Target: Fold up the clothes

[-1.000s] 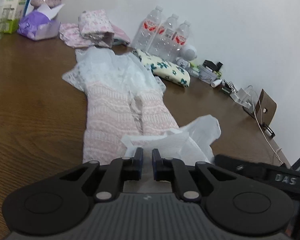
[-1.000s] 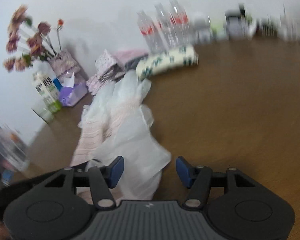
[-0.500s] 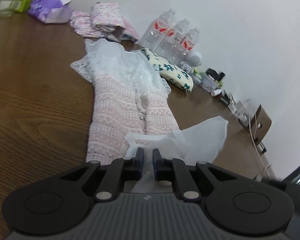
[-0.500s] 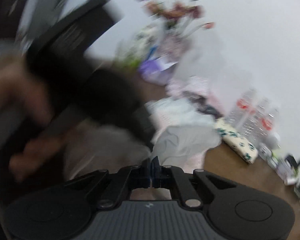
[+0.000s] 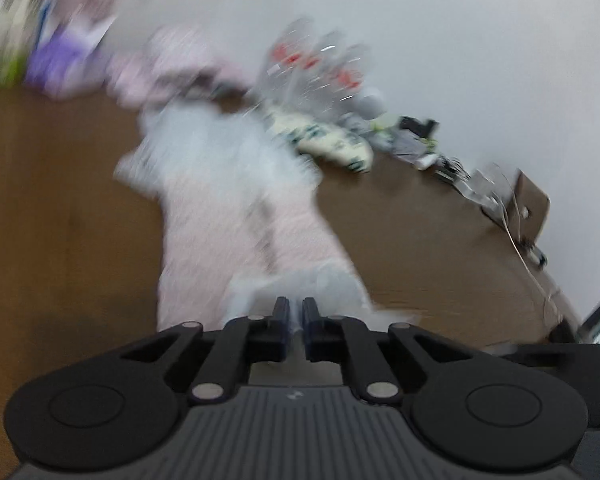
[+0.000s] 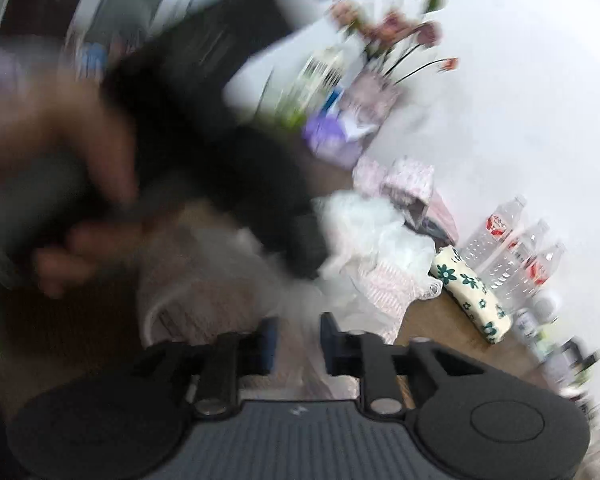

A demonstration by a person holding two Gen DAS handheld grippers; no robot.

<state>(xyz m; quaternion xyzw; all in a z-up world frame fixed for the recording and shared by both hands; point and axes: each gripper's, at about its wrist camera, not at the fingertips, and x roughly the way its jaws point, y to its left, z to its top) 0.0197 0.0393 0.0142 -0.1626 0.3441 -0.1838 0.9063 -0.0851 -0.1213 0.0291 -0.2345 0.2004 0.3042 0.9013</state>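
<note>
Both views are smeared by motion blur, so fine detail is hard to read. In the left wrist view the pink lace garment [image 5: 236,224] lies lengthwise on the brown wooden table [image 5: 60,208], running from the gripper up toward 11 o'clock, with a white sheer layer [image 5: 216,148] at its far end. The left gripper [image 5: 295,312] has its jaws drawn nearly together on a thin fold of white sheer fabric at the garment's near end (the fabric shows in the narrow gap between the pads). Beyond, at 1 o'clock, sit blurred water bottles [image 5: 320,64] and a cream floral folded cloth [image 5: 332,144]; a purple tissue pack [image 5: 60,56] at 10 o'clock is barely readable. Cables and small clutter at 3 o'clock cannot be made out.

In the right wrist view the whole scene is tilted. The right gripper [image 6: 298,336] has its jaws at a narrow gap and opening, with white sheer fabric between them; whether the pads press on it cannot be told. A blurred hand [image 6: 60,184] gripping the other black tool fills the view from 9 to 11 o'clock and hides much of the garment. A vase of pink flowers [image 6: 388,32] stands at 1 o'clock, its vase mostly lost in blur, and folded pink clothes [image 6: 408,180] lie near it.
</note>
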